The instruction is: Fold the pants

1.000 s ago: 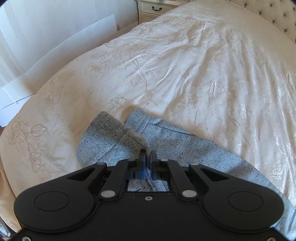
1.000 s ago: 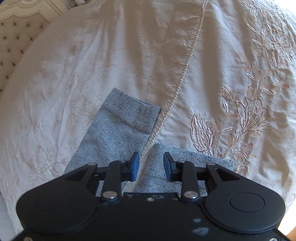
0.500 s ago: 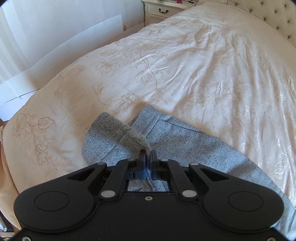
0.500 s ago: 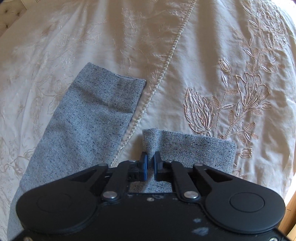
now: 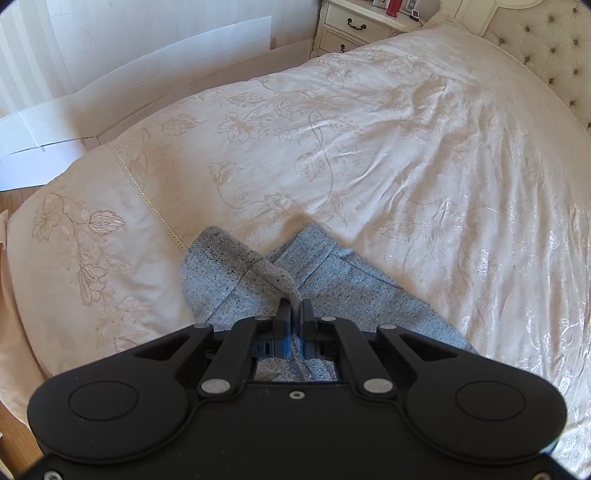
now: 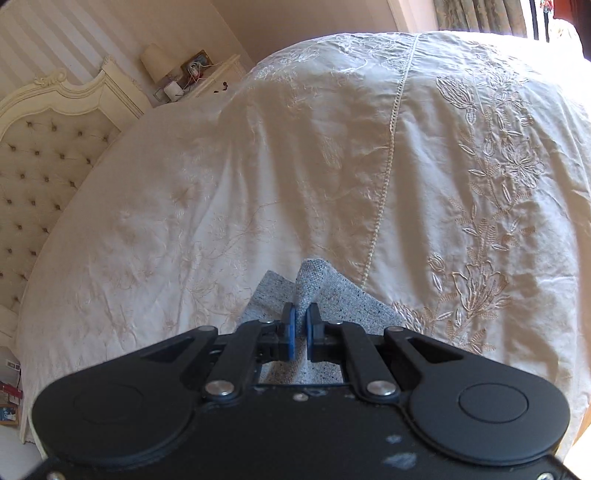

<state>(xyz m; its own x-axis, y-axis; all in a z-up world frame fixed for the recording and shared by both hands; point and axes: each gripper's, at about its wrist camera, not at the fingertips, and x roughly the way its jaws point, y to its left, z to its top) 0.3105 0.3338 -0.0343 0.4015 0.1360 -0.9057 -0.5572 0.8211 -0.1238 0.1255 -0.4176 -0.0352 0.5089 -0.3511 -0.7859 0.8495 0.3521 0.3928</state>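
Grey speckled pants (image 5: 354,288) lie on a cream embroidered bedspread (image 5: 406,147). My left gripper (image 5: 294,308) is shut on a pinched ridge of the grey cloth near the waistband, with the cloth bunched up in front of it. My right gripper (image 6: 301,314) is shut on a raised fold of a grey pant leg (image 6: 332,299), lifted off the bedspread (image 6: 258,166). Most of the pants are hidden under both gripper bodies.
A tufted headboard (image 6: 40,155) and a nightstand with a lamp (image 6: 192,74) stand at the bed's head. Another nightstand (image 5: 354,26) and white boards (image 5: 147,74) against the wall flank the bed. The bed's edge drops off at the left (image 5: 22,295).
My right gripper closed on the pant leg hem and lifted it, swinging up so the headboard comes into view. My left gripper stayed shut on the cloth and rose, bunching it.
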